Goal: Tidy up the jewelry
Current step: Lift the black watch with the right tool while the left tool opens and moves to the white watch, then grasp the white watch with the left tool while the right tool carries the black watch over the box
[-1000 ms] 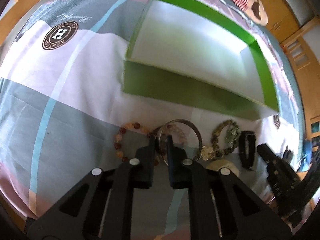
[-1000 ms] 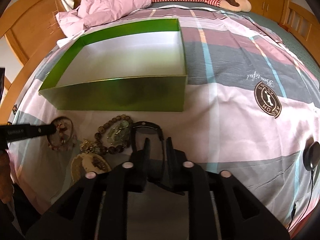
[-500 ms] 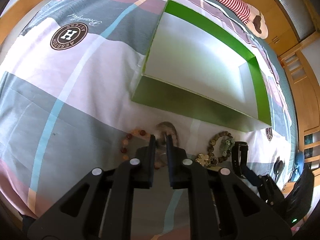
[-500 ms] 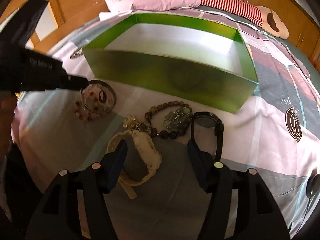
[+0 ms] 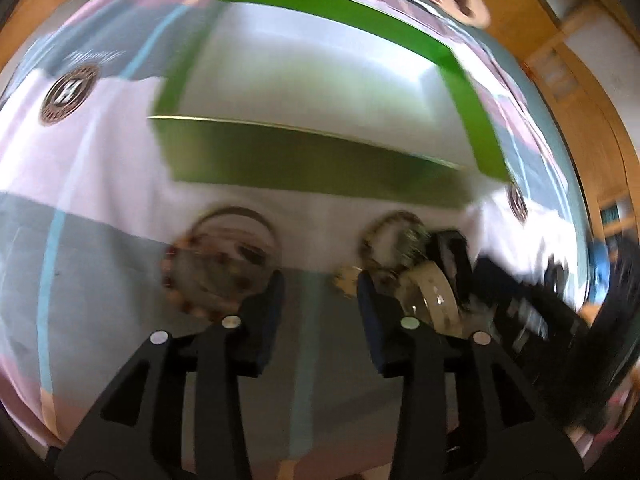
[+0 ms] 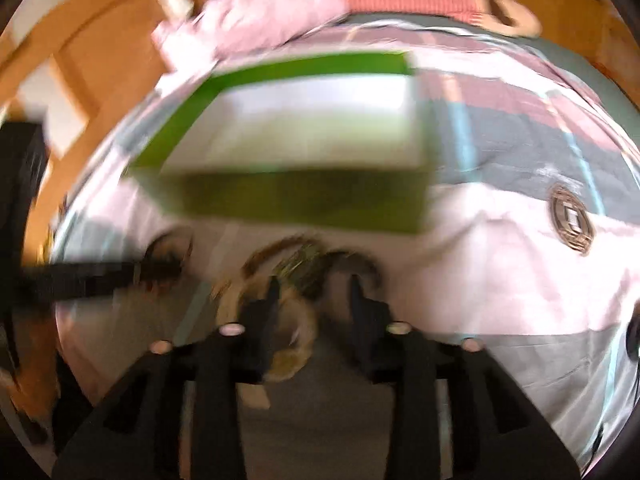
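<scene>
Blur smeared both of my wrist views, so fine detail was hard to read. My left tongs [image 5: 320,284] pointed down at a patchwork bedsheet [image 5: 80,184] in pink, white and grey, and their jaws were opening with only bare sheet between them. Just ahead of the left finger lay a bracelet of reddish beads [image 5: 176,280] overlapped by a thin metal bangle [image 5: 236,216]; neither touched the pads that I could see. Ahead and to the right of those tongs sat a ring of dark green beads [image 5: 394,236], a cream-coloured band [image 5: 434,284] and a black watch [image 5: 454,252], bunched close together. Beyond all the jewelry stood an open green box [image 5: 312,164] with a pale inside, nothing visible in it. My right tongs [image 6: 312,292] also pointed down, their jaws closing, with the cream band [image 6: 300,344] and part of the green bead ring [image 6: 304,264] lying in the gap; I saw no pad pressing on either. From that side, the left tongs [image 6: 160,268] appeared as a dark bar reaching in from the left, its tip near the bangle. The green box [image 6: 304,200] sat just past the jewelry there too.
</scene>
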`<act>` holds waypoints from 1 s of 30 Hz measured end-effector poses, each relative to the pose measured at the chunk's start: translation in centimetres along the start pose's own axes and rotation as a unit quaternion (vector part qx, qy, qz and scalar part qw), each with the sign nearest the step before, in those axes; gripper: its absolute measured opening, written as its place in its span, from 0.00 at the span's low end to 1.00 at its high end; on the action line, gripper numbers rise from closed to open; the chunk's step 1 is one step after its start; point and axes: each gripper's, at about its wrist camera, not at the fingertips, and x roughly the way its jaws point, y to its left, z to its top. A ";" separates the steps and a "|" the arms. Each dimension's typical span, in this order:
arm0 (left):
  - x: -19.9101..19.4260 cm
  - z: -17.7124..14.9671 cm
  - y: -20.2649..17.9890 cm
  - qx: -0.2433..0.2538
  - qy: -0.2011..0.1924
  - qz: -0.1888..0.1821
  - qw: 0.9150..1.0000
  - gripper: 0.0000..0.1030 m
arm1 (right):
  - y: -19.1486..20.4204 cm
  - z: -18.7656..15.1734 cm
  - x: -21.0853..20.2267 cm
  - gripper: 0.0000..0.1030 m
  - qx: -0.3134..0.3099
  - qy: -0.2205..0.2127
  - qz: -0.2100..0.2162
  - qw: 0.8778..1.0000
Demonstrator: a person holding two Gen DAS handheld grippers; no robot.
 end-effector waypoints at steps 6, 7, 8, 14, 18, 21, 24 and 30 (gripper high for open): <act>0.8 -1.2 -3.2 0.054 0.006 -0.018 0.998 0.51 | -3.6 0.2 1.2 0.41 0.066 0.033 -0.088 0.993; 0.8 -1.3 -3.4 0.056 0.004 -0.022 0.998 0.54 | -3.7 0.0 1.8 0.41 0.070 0.048 -0.089 0.992; 0.8 -1.3 -3.7 0.057 0.002 -0.031 0.998 0.59 | -3.6 -0.2 2.4 0.41 0.073 0.063 -0.085 0.992; 0.5 -1.0 -3.8 0.054 -0.013 -0.027 0.998 0.67 | -0.3 -1.1 3.3 0.41 0.004 0.076 -0.068 0.995; 0.4 -0.3 -1.8 0.003 -0.015 -0.029 0.999 0.68 | 1.0 -1.1 2.5 0.48 -0.018 0.060 -0.051 0.997; 0.7 -0.3 -1.5 -0.007 -0.008 -0.036 0.999 0.68 | 0.3 -0.9 2.1 0.53 0.000 0.048 -0.061 0.997; 1.4 -0.7 -2.4 0.015 0.006 -0.025 1.000 0.69 | -1.0 -0.6 1.7 0.56 0.030 0.039 -0.058 0.997; 2.4 -1.3 -3.5 0.030 0.015 -0.017 0.999 0.69 | -1.5 -0.9 1.1 0.57 0.037 0.044 -0.058 0.997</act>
